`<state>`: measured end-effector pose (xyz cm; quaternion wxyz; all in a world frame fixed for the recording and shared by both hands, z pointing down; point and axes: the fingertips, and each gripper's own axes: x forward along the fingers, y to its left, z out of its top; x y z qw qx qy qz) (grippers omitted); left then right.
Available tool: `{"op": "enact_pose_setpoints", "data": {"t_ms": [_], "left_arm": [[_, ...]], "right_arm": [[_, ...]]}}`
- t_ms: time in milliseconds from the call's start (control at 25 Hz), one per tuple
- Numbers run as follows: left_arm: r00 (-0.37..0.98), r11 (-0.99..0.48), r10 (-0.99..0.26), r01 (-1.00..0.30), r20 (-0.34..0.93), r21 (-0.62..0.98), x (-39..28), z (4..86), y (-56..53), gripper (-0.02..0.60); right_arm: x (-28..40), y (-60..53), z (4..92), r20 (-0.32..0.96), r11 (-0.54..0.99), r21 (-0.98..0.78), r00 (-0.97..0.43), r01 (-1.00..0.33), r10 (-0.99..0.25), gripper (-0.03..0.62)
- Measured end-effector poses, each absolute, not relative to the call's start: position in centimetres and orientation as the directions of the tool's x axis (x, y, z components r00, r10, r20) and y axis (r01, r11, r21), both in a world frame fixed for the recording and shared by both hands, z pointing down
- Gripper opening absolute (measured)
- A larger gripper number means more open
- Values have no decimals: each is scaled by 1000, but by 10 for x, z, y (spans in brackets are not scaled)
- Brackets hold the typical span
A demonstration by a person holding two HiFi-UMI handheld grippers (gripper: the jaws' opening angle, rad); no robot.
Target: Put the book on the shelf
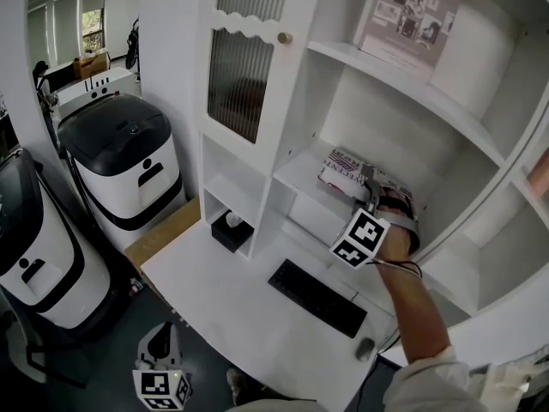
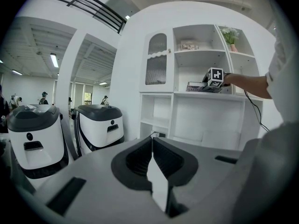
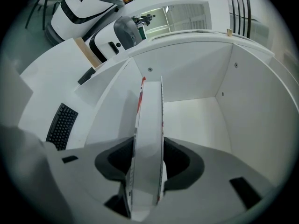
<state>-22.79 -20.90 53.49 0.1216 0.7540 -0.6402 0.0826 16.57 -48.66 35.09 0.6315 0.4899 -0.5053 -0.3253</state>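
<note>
My right gripper (image 1: 371, 191) reaches into the middle compartment of the white shelf unit (image 1: 296, 177) and is shut on the book (image 1: 350, 171), a thin volume with a printed cover. In the right gripper view the book (image 3: 148, 134) stands edge-on between both pads, pointing into the bare white compartment (image 3: 196, 80). My left gripper (image 1: 162, 350) hangs low at the bottom left, away from the shelf, shut with nothing in it (image 2: 152, 154). From the left gripper view the book (image 2: 197, 87) shows far off on the shelf board.
A black keyboard (image 1: 316, 297) and a mouse (image 1: 365, 348) lie on the white desk under the shelf. A small black box (image 1: 232, 229) sits in a lower cubby. A framed picture (image 1: 410, 15) leans on the upper shelf. Two white-and-black machines (image 1: 129, 157) stand on the left.
</note>
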Motion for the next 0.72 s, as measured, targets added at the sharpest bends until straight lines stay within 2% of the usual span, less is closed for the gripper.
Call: {"op": "enact_pose_setpoints", "data": {"t_ms": [360,720], "left_arm": [[163,-145,-944,-986,286,84,-233,539,-210,12],[157,-136,-943,-987,293,90,-238,543,-206,12]], "right_arm": [[161,-486,358,415,395,910,268,-127,-869,198],[155,-485,368,550,519,835,235,-185,-802,258]]}}
